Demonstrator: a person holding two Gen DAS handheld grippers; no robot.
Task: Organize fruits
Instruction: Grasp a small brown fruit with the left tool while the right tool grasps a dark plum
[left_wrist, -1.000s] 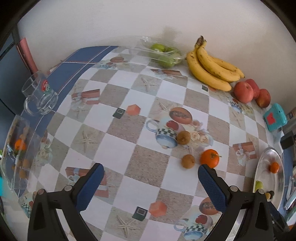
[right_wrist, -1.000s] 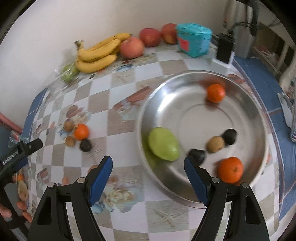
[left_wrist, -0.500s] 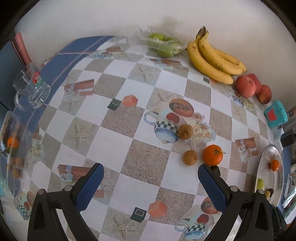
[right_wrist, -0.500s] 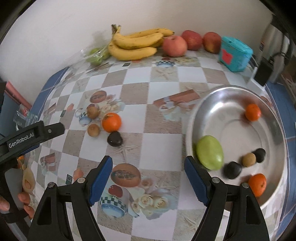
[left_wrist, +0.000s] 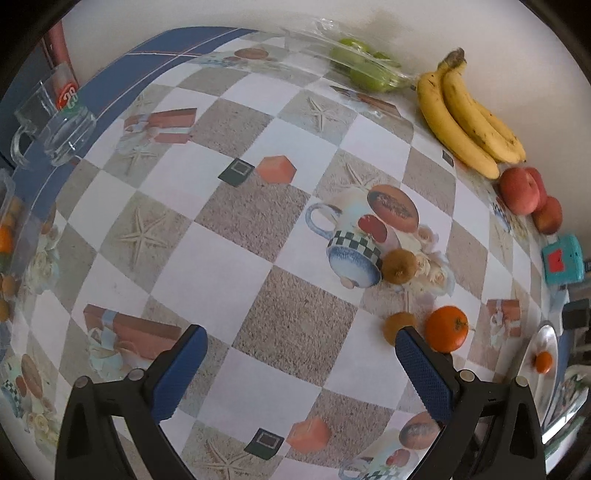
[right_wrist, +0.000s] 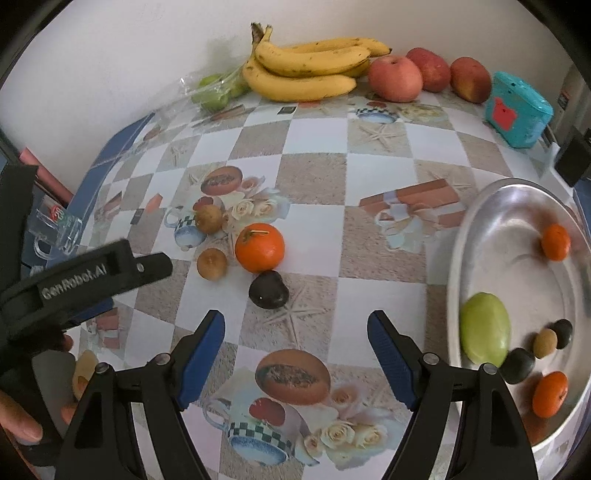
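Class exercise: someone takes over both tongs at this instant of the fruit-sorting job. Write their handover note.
Right tongs: open, empty, above the tablecloth near the dark fruit.
Left tongs: open, empty.
Done: metal dish holds a green fruit, two small oranges, two dark fruits and a small brown one.
Left: loose orange, dark fruit and two brown fruits on the cloth.
Bananas and apples sit by the wall.
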